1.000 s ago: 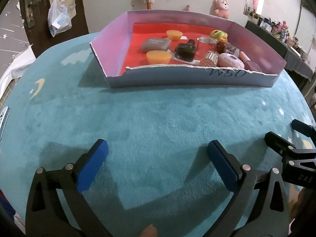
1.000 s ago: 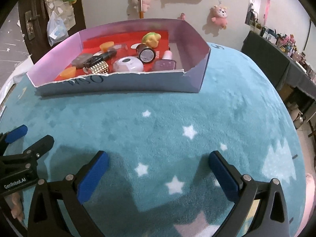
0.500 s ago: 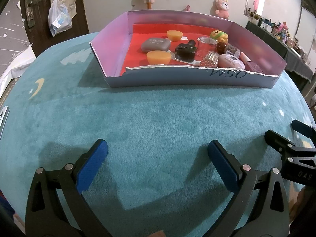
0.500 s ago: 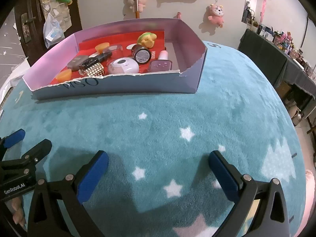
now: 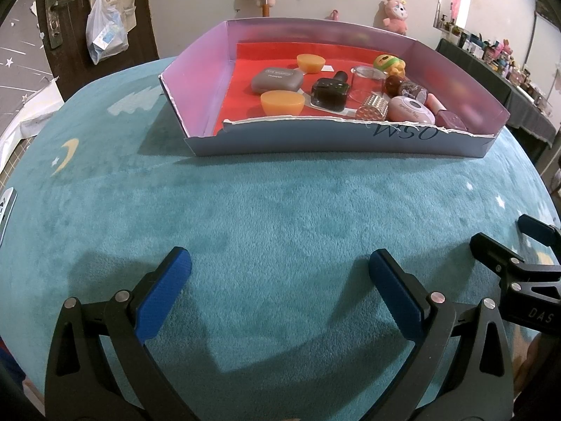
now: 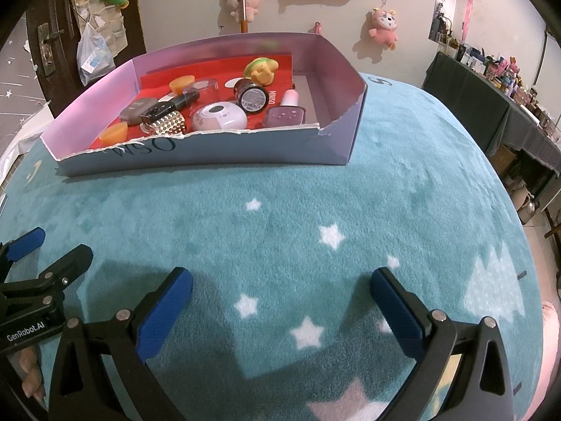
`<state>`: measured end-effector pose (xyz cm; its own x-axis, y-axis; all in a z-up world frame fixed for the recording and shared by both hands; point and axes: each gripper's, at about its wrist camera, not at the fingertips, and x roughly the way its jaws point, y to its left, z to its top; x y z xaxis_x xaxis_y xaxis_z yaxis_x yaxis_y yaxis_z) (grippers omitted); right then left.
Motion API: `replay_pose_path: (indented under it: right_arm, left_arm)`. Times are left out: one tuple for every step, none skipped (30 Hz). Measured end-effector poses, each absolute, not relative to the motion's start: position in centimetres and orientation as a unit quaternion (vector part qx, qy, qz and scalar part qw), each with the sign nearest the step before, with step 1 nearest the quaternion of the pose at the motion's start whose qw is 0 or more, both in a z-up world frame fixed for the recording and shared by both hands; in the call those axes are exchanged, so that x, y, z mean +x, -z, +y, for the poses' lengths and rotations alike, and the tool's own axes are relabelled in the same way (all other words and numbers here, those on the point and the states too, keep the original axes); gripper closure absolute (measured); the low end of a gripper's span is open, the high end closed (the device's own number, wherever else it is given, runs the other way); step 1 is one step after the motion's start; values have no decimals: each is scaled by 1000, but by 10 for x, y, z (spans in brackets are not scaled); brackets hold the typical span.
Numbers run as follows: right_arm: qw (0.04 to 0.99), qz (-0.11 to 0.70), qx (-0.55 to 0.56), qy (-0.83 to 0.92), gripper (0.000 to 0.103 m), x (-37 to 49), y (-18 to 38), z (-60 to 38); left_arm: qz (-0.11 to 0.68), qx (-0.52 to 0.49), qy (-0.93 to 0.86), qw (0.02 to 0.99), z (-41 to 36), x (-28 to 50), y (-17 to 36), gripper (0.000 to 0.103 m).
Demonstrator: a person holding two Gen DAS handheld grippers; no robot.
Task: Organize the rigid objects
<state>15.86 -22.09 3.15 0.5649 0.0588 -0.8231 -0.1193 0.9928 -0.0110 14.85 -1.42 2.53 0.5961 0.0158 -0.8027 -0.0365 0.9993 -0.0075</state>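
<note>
Left gripper (image 5: 279, 268): held low over the teal rug (image 5: 280, 210), blue-padded fingers spread wide with nothing between them.
Right gripper (image 6: 280, 287): just beside the left one, on its right, also over the rug; its fingers stand wide apart and hold nothing.
Box (image 5: 333, 140): a shallow cardboard tray with pale lilac walls, a red floor and a torn front edge, sitting on the rug well ahead of both grippers.
Left part of box: a grey case (image 5: 277, 80) lies flat, with one orange half-dome (image 5: 282, 102) in front of it and another (image 5: 310, 62) behind.
Middle of box: a black bottle (image 5: 330, 92) on its side, a clear cup (image 5: 366, 82) and a studded silver cylinder (image 5: 373, 111).
Right part of box: a pale pink oval case (image 6: 218, 115), a round dark jar (image 6: 253, 96), a purple nail polish bottle (image 6: 285, 114) and a yellow-green toy (image 6: 261, 67) near the back wall.
Wall behind: plush toys (image 6: 384, 28) hang there.
</note>
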Motion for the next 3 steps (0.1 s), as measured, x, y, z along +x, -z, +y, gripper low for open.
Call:
replay_pose_path:
  right_arm:
    - [884,464,-33,-50,0,159,-31,-221]
    - [884,464,-33,-50,0,159,-31,-221]
    - [884,464,-33,-50,0,159,-31,-221]
  left_arm:
    - [449,-12,-15,893,-14,149,-25,0]
    - [449,-12,-14,893,-14,149,-25,0]
    - [449,-12,-15,893,-14,149,-25,0]
